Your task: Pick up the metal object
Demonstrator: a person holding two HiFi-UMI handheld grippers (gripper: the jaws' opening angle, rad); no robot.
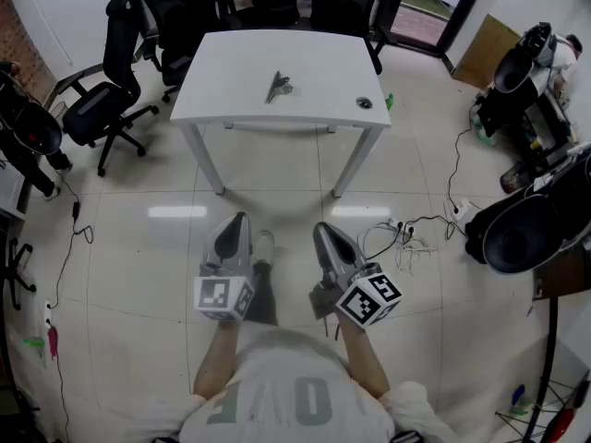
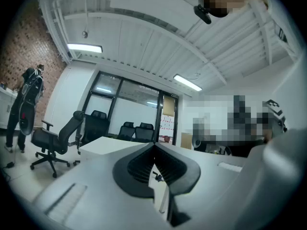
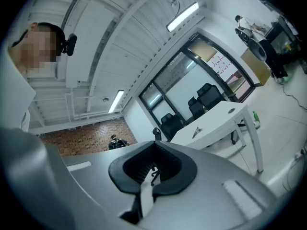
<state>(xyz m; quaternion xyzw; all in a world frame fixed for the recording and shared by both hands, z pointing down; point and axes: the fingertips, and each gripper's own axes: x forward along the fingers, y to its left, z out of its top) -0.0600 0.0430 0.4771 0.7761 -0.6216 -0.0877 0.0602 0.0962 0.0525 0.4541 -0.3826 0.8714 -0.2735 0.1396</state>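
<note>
The metal object [image 1: 279, 86], a small grey clip-like piece, lies near the middle of the white table [image 1: 231, 72], far ahead of me. In the right gripper view the metal object [image 3: 196, 132] shows as a small speck on the tabletop. My left gripper [image 1: 238, 220] and right gripper [image 1: 323, 229] are held side by side close to my body, over the tiled floor and well short of the table. In both gripper views the jaw tips meet, on the left gripper [image 2: 154, 145] and the right gripper [image 3: 154, 143], with nothing between them.
A small dark round item [image 1: 365, 102] sits near the table's right edge. Black office chairs [image 1: 111, 100] stand left of and behind the table. Cables and a power strip [image 1: 416, 233] lie on the floor at right, beside dark equipment [image 1: 522, 233].
</note>
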